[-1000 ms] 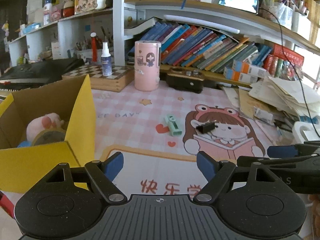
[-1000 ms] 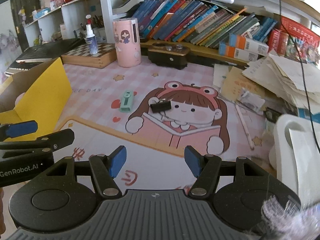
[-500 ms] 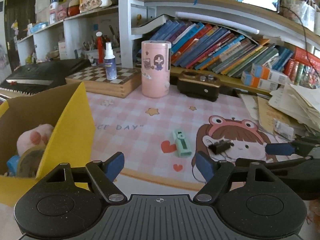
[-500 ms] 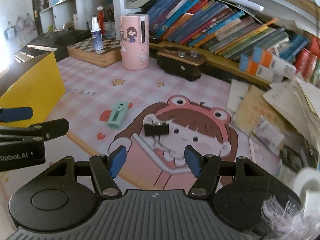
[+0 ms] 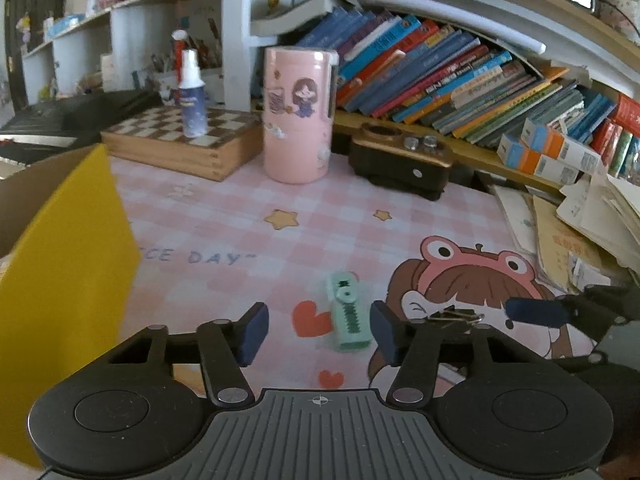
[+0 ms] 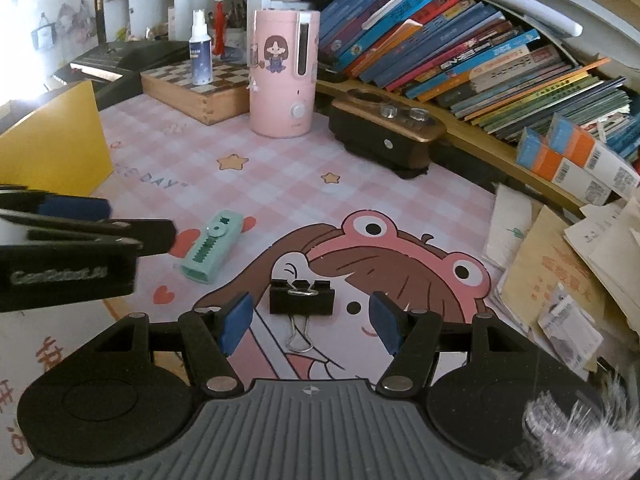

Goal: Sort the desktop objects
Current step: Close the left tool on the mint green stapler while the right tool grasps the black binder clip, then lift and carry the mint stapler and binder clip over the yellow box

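The left hand-held gripper (image 5: pixel 319 332), jaws closing but not yet touching, brackets the mint-green correction tape (image 5: pixel 347 314) lying on the table (image 5: pixel 224 216); centre it lengthwise before squeezing. The right hand-held gripper (image 6: pixel 310 322), parted and empty, straddles the black binder clip (image 6: pixel 302 297); pinch its body, not the wire handle.

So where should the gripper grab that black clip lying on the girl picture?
Probably by the black body of the binder clip, one pad on each short end. It lies flat, long side across, between the right gripper pads, which aren't touching it. Come down from above. Skip the thin wire handle pointing toward the camera; it looks likely to slip or swivel.
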A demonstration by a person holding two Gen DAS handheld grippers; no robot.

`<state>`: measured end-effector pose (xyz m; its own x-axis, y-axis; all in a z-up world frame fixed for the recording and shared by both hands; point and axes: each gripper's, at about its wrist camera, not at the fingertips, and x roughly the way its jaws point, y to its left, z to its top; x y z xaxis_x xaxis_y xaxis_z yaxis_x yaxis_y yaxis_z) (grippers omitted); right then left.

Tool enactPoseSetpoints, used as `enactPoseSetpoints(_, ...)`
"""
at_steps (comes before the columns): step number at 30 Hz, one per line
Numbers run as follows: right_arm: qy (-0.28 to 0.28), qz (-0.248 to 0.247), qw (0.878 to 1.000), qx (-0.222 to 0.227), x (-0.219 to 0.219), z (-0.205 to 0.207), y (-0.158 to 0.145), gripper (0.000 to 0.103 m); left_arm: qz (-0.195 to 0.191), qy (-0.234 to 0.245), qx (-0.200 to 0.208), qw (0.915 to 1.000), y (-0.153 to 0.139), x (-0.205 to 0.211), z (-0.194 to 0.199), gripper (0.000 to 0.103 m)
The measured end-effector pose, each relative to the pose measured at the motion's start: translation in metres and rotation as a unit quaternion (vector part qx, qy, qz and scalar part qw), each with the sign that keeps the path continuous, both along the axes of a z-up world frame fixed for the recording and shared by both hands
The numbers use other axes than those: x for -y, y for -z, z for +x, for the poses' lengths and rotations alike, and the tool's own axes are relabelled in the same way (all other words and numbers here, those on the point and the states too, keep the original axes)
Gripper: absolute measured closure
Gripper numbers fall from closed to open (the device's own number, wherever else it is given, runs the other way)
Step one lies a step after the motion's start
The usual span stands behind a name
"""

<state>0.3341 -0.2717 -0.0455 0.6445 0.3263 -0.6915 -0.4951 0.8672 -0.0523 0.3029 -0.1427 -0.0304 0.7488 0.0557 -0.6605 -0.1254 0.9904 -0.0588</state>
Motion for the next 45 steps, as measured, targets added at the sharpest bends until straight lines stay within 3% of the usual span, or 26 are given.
enactPoseSetpoints(14,-0.003,0.023,0.999,-0.023,-0.005,0.02,0.019,0.048,0.043,0.031,-0.039,0.9979,0.028,0.021,0.047,0.072)
enactPoseSetpoints(22,0.003,0.031,0.999,-0.024,-0.003,0.026,0.023,0.055,0.039,0.028,-0.044,0.9979,0.035,0.019,0.055,0.074)
enactPoseSetpoints(27,-0.004,0.03,0.999,-0.021,-0.003,0.025,0.023,0.065,0.044,0.047,-0.042,0.9971,0.036,0.023,0.058,0.088)
enactPoseSetpoints(35,-0.004,0.035,0.999,-0.018,-0.003,0.022,0.019,0.065,0.067,0.059,-0.009,0.996,0.021,0.028,0.04,0.088)
enactPoseSetpoints(45,0.0,0.042,0.999,-0.014,0.007,0.003,0.002,0.066,0.054,0.055,0.021,0.9968,-0.013,0.018,-0.003,0.088)
